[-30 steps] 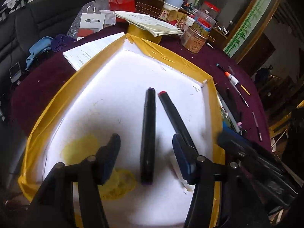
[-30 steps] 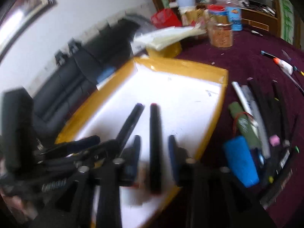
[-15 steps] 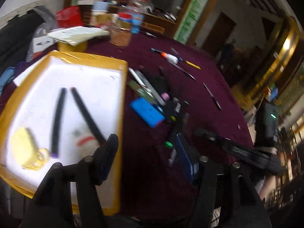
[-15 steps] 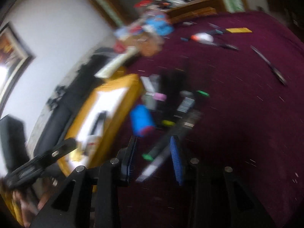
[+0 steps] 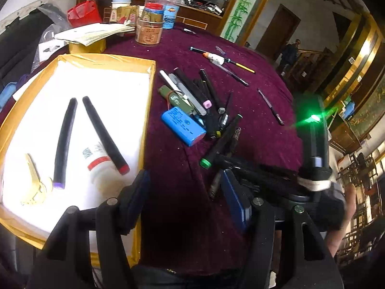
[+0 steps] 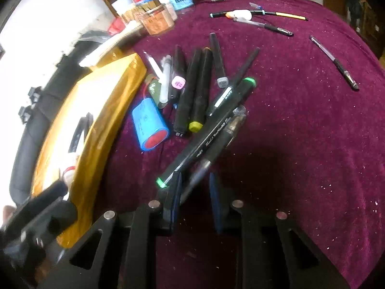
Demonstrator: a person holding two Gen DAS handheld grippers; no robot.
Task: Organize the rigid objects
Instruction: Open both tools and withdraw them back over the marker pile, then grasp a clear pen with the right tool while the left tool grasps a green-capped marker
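the right gripper (image 6: 195, 193) at the bottom centre of its view is closing its jaws around a dark pen (image 6: 217, 144) lying beside a green-capped marker (image 6: 207, 132) – pads not yet pressing. the left gripper (image 5: 185, 202) stands wide and empty, low in its frame – the yellow-rimmed tray (image 5: 103, 59) at left holds two black markers (image 5: 65, 142).

A table (image 5: 264, 110) covered in dark maroon cloth carries a yellow-rimmed white tray (image 5: 146, 101), beside it a heap of black markers (image 6: 195, 91) with a blue battery pack (image 5: 184, 125), scattered pens (image 6: 336, 62) farther off, and jars (image 5: 148, 31) at the back.
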